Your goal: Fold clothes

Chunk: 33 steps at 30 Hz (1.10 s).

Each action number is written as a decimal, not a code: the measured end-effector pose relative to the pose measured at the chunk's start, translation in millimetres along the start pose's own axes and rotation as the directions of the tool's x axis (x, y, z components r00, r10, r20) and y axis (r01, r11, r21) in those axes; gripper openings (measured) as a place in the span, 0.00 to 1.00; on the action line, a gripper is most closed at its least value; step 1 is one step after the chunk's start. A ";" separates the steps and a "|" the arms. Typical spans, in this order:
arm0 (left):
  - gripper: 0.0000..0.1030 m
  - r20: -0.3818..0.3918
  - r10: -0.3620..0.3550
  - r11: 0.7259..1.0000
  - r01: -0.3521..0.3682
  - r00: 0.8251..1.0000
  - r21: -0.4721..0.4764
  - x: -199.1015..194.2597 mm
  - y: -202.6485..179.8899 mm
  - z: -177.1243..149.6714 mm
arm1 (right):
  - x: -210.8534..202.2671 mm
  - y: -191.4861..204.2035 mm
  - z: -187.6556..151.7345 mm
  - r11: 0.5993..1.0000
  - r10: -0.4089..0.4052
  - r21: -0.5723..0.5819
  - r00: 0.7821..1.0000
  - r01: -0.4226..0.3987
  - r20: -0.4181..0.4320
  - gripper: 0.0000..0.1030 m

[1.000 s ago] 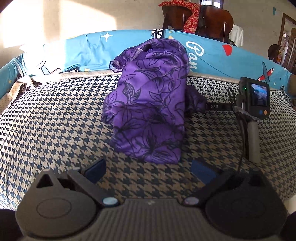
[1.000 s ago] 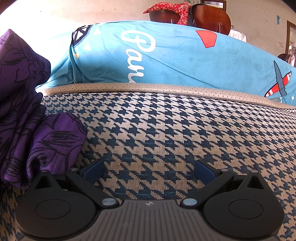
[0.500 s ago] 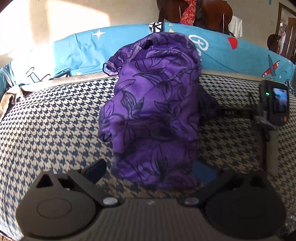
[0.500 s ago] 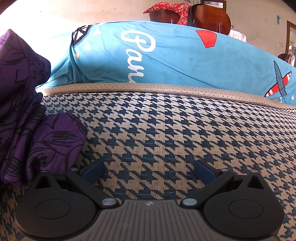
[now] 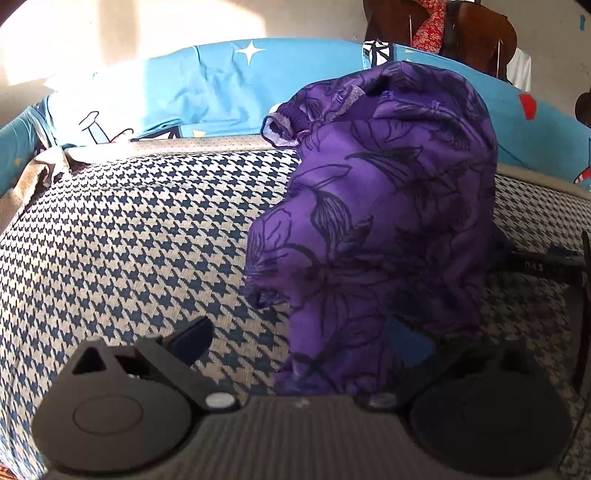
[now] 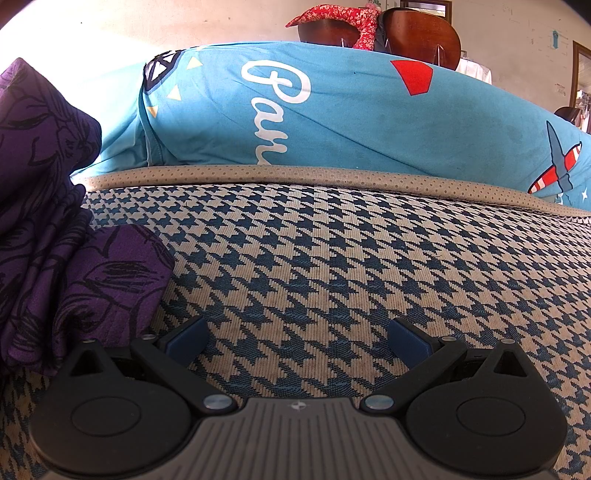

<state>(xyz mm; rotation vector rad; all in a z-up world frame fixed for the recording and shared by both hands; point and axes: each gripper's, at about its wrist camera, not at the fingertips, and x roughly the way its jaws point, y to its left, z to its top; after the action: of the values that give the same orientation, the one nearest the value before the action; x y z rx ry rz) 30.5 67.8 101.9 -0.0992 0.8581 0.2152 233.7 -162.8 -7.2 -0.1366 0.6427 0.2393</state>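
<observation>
Between my left gripper (image 5: 299, 343)'s spread fingers lies the purple garment (image 5: 373, 221)'s near end; nothing is grasped. My right gripper (image 6: 297, 341) rests released on the houndstooth cover (image 6: 332, 258), garment beside it.

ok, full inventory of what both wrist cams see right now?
purple garment: one, purple with black floral print, bunched on the houndstooth surface, its near edge between the left tongs' fingers.
houndstooth surface: one, navy and beige, underneath everything.
blue printed fabric: one, sky blue with white lettering and plane motifs, along the far edge.
wooden chairs: two, brown, behind the blue fabric.
red cloth: one, red patterned, draped on the chairs.
left tongs: black, blue pads, open.
right tongs: black, blue pads, open, empty.
</observation>
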 end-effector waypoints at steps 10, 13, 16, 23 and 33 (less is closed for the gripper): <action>1.00 0.032 -0.074 0.995 0.072 0.997 0.071 -11.8 -29.0 -12.1 | -0.1 0.2 -0.1 1.000 0.000 0.000 1.000 0.000 0.000 1.00; 1.00 0.038 -0.064 0.991 0.059 0.997 0.122 -12.7 -34.9 -14.6 | -0.1 0.2 -0.1 1.000 0.000 0.000 1.000 0.000 0.000 1.00; 1.00 0.022 -0.068 0.991 0.064 0.997 0.119 -14.8 -32.2 -20.5 | -0.1 0.2 -0.1 1.000 0.000 0.000 1.000 0.000 0.000 1.00; 1.00 0.046 -0.045 0.990 0.039 0.998 0.134 -32.5 -34.9 -13.2 | -0.2 0.2 0.1 1.000 0.000 0.000 1.000 0.000 0.000 1.00; 1.00 0.020 -0.021 0.996 0.019 1.000 0.083 8.9 -21.3 -11.0 | -0.3 0.2 0.0 1.000 0.000 0.000 1.000 0.000 0.000 1.00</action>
<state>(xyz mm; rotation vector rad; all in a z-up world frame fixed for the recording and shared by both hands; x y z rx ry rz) 32.9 46.5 88.0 -0.0282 0.8436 0.1617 233.4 -162.7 -7.0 -0.1369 0.6425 0.2391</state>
